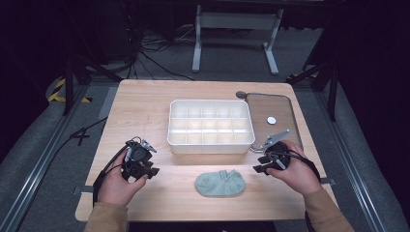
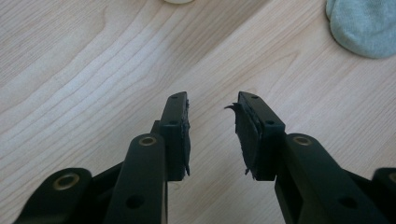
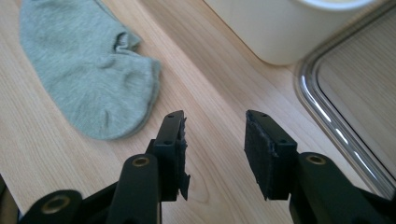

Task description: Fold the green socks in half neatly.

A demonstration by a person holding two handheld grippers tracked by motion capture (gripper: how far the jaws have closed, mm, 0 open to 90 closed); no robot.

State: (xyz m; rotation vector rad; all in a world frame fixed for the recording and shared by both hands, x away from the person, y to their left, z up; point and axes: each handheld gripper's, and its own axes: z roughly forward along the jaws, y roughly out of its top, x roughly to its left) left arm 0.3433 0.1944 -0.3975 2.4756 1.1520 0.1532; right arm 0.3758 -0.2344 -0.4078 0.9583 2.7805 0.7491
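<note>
A pale green sock [image 1: 220,183] lies flat on the wooden table near its front edge, between my two hands. My left gripper [image 1: 139,162] hovers over bare wood to the sock's left; its jaws [image 2: 212,123] stand open with nothing between them, and the sock [image 2: 362,25] lies off to one side. My right gripper [image 1: 271,159] is just right of the sock, close to the organiser's front corner. Its jaws [image 3: 215,140] are open over bare wood, with the sock [image 3: 88,79] beside them.
A white compartment organiser [image 1: 211,125] stands at the table's middle. To its right lies a clear lid or tray [image 1: 275,116] with a metal rim and a small white disc [image 1: 271,120] on it. The organiser's corner [image 3: 280,28] and the lid's rim [image 3: 336,126] are near my right gripper.
</note>
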